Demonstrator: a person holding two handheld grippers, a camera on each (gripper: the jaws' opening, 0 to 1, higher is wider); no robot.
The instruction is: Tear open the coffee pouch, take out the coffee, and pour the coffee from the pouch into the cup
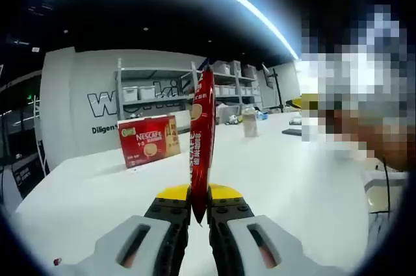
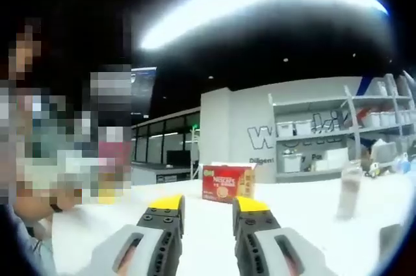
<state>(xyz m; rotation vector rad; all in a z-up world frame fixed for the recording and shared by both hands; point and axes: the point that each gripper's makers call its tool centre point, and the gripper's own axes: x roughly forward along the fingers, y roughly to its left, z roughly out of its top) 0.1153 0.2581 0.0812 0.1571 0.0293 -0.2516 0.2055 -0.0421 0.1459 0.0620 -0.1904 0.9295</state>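
- In the left gripper view the left gripper has its jaws closed on the lower end of a red coffee pouch; the pouch stands upright, edge-on to the camera, rising well above the yellow jaw tips
- Behind the pouch a red coffee box sits on the white table, well apart from the gripper; a pale cup stands farther back and to the right of the pouch
- Shelves holding bins line the grey wall behind the table
- In the right gripper view the right gripper has its jaws apart with nothing between them; the white table shows through the gap
- The red coffee box lies beyond that gap; the cup, blurred, stands off to the right, near the shelves
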